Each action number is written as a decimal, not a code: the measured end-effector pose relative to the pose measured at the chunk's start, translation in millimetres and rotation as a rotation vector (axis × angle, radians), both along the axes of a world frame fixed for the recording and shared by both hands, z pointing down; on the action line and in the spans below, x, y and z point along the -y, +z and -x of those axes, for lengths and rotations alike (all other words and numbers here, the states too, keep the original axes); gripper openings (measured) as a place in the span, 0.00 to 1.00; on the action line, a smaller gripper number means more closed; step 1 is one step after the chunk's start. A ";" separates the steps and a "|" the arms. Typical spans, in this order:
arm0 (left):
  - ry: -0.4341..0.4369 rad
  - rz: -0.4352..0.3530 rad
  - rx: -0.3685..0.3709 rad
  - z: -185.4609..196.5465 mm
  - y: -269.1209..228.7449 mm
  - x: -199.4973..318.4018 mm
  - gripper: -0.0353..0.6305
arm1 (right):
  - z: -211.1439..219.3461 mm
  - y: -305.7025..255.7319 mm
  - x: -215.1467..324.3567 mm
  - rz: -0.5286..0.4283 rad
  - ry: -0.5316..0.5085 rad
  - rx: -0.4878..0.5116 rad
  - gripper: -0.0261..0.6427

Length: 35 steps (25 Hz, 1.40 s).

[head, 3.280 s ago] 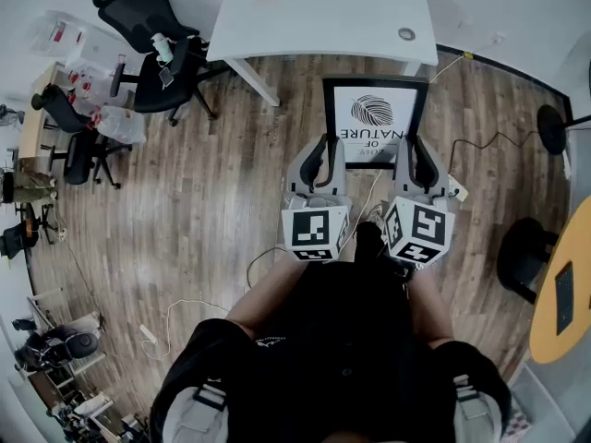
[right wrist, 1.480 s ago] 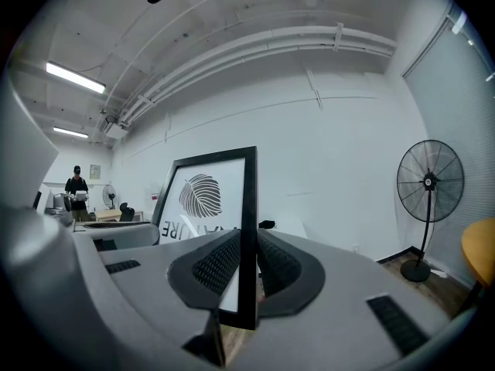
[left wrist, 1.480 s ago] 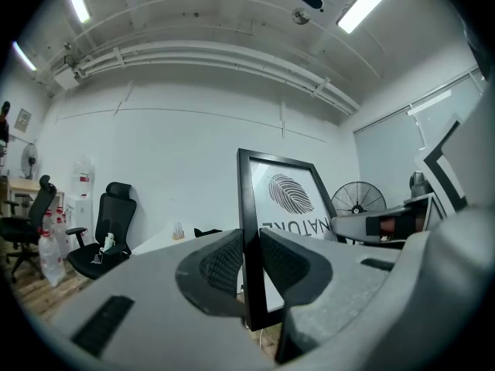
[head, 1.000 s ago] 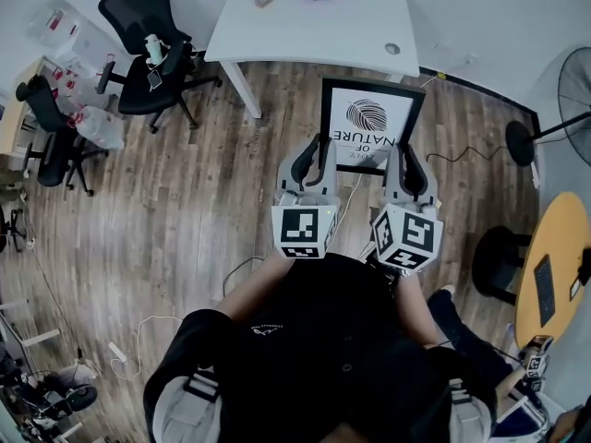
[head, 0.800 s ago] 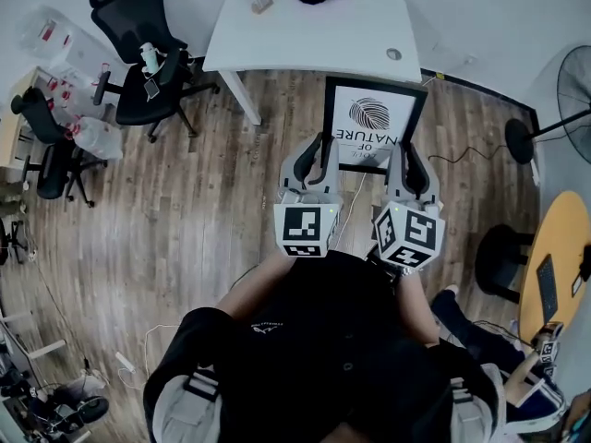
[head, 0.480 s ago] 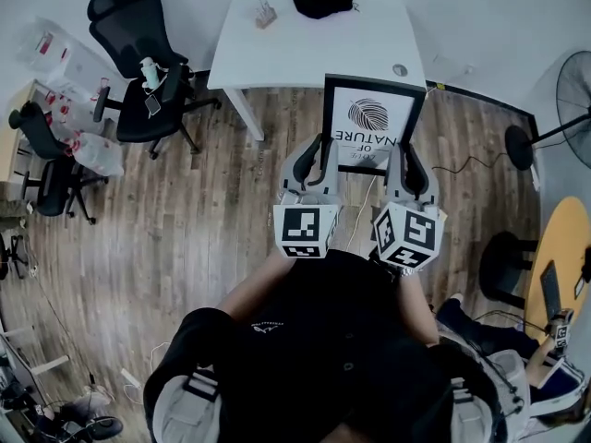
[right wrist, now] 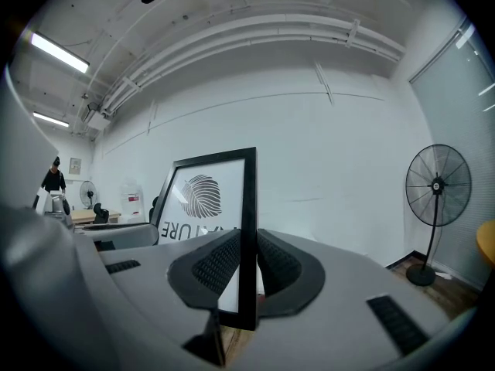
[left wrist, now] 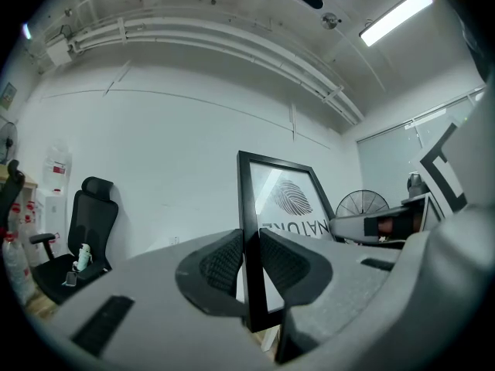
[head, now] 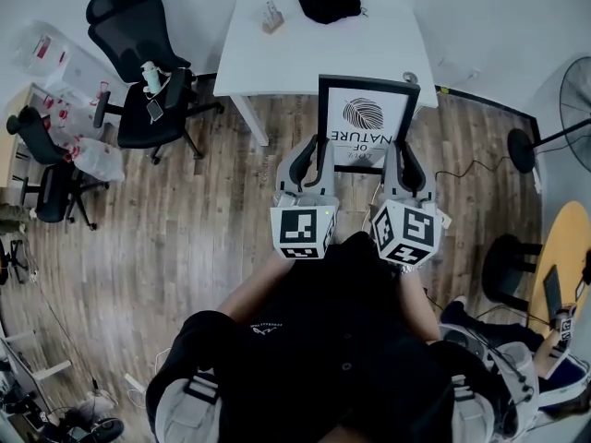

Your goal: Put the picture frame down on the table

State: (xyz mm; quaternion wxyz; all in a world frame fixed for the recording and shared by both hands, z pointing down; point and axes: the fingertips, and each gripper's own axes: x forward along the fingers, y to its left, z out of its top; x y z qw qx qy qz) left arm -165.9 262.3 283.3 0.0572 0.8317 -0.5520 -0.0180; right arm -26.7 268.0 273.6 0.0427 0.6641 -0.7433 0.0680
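White surface (head: 323,53) is nearer than a second ago: the frame (head: 366,118) now reaches its near edge, held upright off it. Left fingers (left wrist: 220,263) and right fingers (right wrist: 218,265) clench its sides. Lowering likely comes next.

One black-framed picture frame (head: 367,118). Two grey grippers, left gripper (head: 316,155) and right gripper (head: 403,155). One white rectangular worktop (head: 314,53). Two black office chairs (head: 129,26) (head: 51,169). One black cloth (head: 331,5). One round yellow table (head: 563,284). One black standing fan (right wrist: 437,188).

Black picture frame (head: 367,118) upright near white table (head: 314,49).
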 end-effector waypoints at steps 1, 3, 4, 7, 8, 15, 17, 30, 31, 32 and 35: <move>-0.001 -0.003 -0.002 2.0 -0.8 3.5 0.16 | 2.1 -1.1 3.4 -0.002 -0.001 0.000 0.14; -0.003 -0.008 -0.002 4.1 -1.6 9.9 0.16 | 4.5 -1.9 8.8 -0.007 -0.005 -0.003 0.14; -0.005 -0.009 -0.001 3.9 -1.2 12.0 0.16 | 4.3 -0.8 11.0 -0.006 -0.008 -0.003 0.14; -0.020 -0.014 0.004 2.8 1.3 19.1 0.16 | 2.3 4.5 22.5 -0.001 -0.021 0.012 0.14; -0.031 -0.015 0.006 3.7 1.3 23.2 0.16 | 3.2 5.6 29.1 -0.002 -0.030 0.018 0.14; -0.118 0.001 0.029 23.8 6.2 67.3 0.16 | 23.5 7.4 84.6 -0.007 -0.117 0.037 0.14; -0.133 -0.004 0.030 24.1 5.1 77.7 0.16 | 24.0 7.6 96.9 -0.008 -0.132 0.039 0.14; -0.181 0.016 0.037 -6.3 8.9 188.7 0.16 | -4.9 14.6 217.6 0.020 -0.186 0.065 0.14; -0.188 0.017 0.038 -8.1 8.2 196.0 0.16 | -6.5 14.5 225.8 0.022 -0.193 0.067 0.14; -0.195 0.020 0.039 -9.4 7.9 203.1 0.16 | -7.7 14.3 233.6 0.025 -0.201 0.068 0.14; -0.214 0.030 0.043 -13.5 7.2 225.1 0.16 | -11.3 13.8 257.6 0.033 -0.220 0.070 0.14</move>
